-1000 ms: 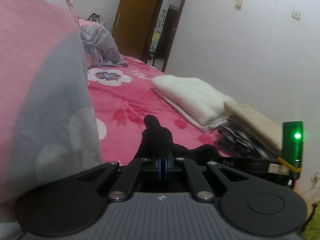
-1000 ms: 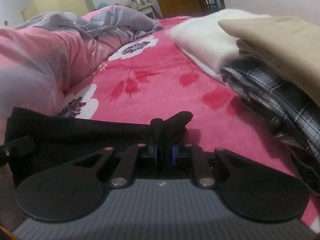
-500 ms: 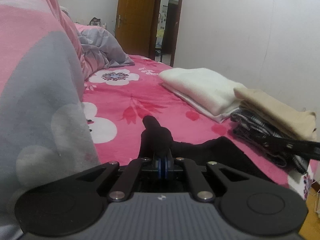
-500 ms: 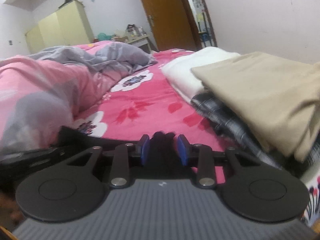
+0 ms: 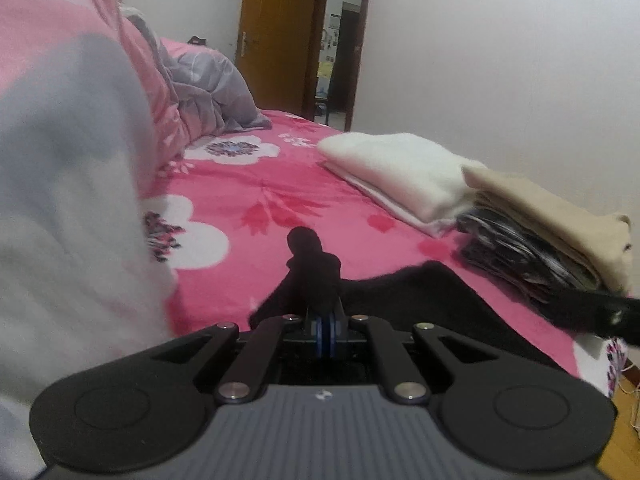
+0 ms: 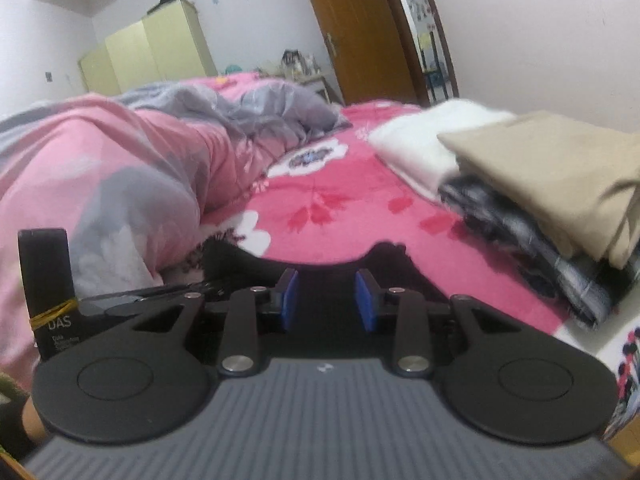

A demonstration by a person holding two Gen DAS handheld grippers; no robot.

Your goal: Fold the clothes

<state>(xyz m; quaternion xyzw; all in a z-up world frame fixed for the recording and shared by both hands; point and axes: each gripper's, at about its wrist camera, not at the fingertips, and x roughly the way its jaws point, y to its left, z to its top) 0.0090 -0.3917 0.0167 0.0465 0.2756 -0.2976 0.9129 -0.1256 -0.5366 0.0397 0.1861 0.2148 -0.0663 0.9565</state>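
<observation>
**Black garment: one corner freed, one still pinned**

Bed [image 5: 280,184], pink floral cover, carries everything. Bunched duvet [image 6: 120,168] along its left side; finished stack [image 6: 540,168] of white, plaid and beige pieces along the right edge. Black garment [image 5: 420,292] lies flat at the near edge, between the two.

Left hand-held gripper [image 5: 325,320]: pads together, clamped on a bunched corner of the black cloth.

Right hand-held gripper [image 6: 326,306]: jaws have just been opening; blue pads apart, nothing pinched, dark fabric beneath.

Judgement: re-grip the free edge squarely, keep cloth taut against the left pinch, fold clear of the stack.
</observation>
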